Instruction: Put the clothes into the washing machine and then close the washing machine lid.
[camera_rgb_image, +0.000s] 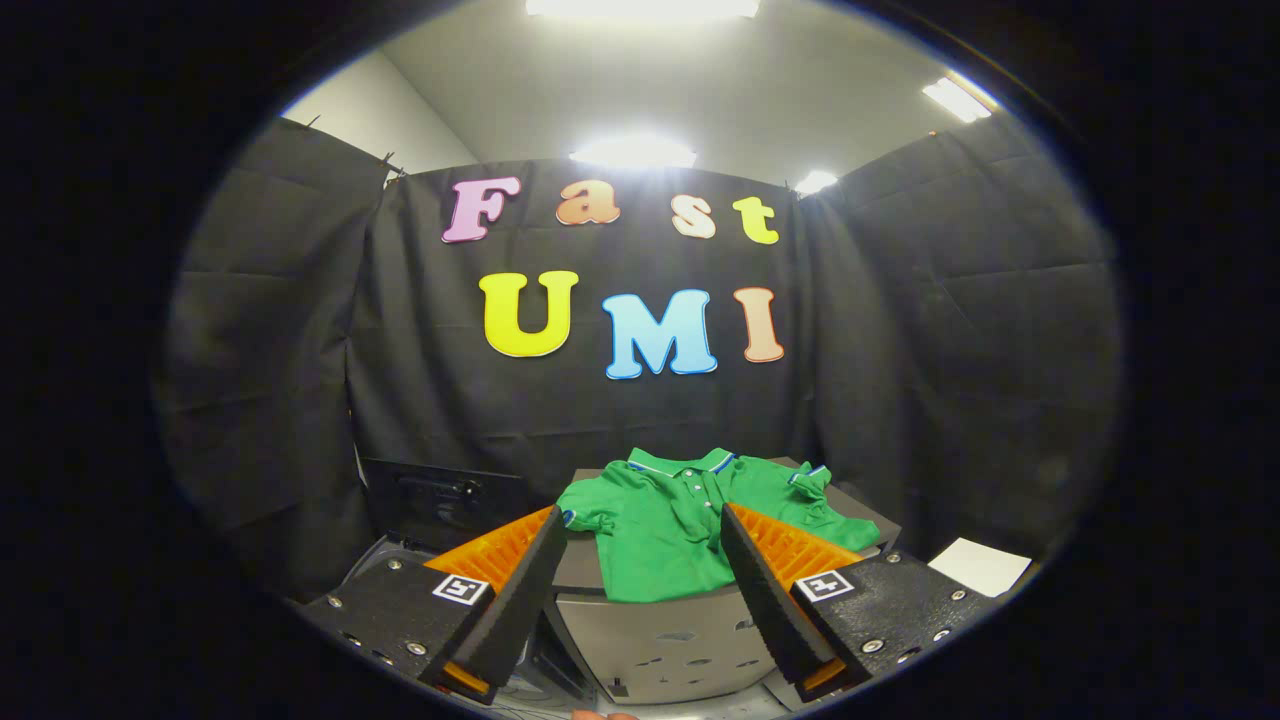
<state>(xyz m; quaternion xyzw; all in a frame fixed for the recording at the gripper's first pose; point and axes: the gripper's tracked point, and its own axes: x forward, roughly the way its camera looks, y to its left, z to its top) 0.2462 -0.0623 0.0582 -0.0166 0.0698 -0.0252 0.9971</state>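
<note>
Clothes here come down to one green polo shirt (665, 520) with thin white and blue trim at the collar and sleeve cuffs. It lies spread on the flat grey top of a boxy unit (660, 630), its hem hanging a little over the front edge. That unit seems to be part of the washing machine, though I cannot tell which part; its grey front panel carries a few dark marks too small to read, and its lower portion is cut off.

The gripper (643, 530) hovers in front of the shirt with its two fingers spread wide, nothing between them. The shirt sits just beyond the fingertips and shows through the gap; neither finger touches it. The left finger (520, 590) covers part of the unit's left side, and the right finger (765, 590) hides the shirt's lower right edge.

To the left, behind the left finger, a dark panel (440, 500) with a handle-like bar stands upright. It may be the raised lid, but it is dim against the black cloth wall (950, 350) and hard to make out. Below it a pale curved rim shows, mostly hidden by the gripper body.

A white sheet of paper (980, 565) lies to the right of the unit, partly cut off. Ceiling lights (635, 152) glare above the cloth.
</note>
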